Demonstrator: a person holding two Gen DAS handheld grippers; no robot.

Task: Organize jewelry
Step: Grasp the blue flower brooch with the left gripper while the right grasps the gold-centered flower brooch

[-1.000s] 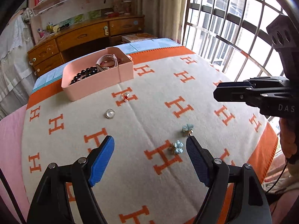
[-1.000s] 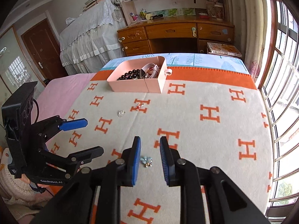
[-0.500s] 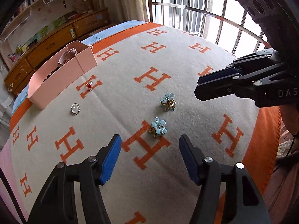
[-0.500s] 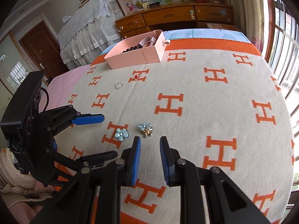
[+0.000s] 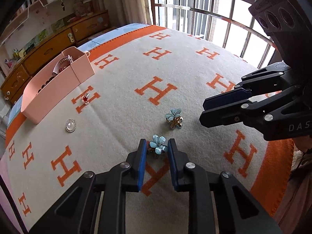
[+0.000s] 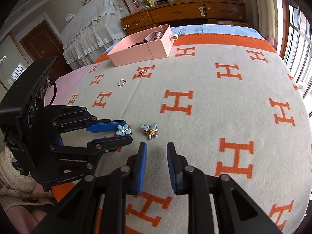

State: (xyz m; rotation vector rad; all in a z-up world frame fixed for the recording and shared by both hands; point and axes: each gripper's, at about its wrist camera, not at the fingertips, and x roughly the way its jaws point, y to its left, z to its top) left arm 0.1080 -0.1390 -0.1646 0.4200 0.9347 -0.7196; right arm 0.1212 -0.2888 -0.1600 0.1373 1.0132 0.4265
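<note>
Two blue flower earrings lie on the blanket. My left gripper [image 5: 156, 148] has closed around the nearer blue flower [image 5: 158, 146], its pads touching both sides; it also shows in the right wrist view [image 6: 123, 130]. The second blue flower with gold fittings [image 5: 174, 118] lies just beyond, also in the right wrist view [image 6: 149, 129]. My right gripper [image 6: 156, 152] is narrowly open and empty just short of it. A red-stone ring [image 5: 85, 98] and a white oval brooch [image 5: 70, 125] lie near the pink box [image 5: 58, 85], which holds beads and bracelets.
The blanket [image 6: 224, 101] is cream with orange H marks and an orange border, spread over a bed. A wooden dresser [image 6: 181, 13] stands behind it. Barred windows [image 5: 204, 15] are to the right. A pink sheet [image 6: 66, 80] shows at the left edge.
My left gripper moved forward and closed from wide open onto the nearer blue flower. My right gripper came closer to the second flower, with its gap little changed.
</note>
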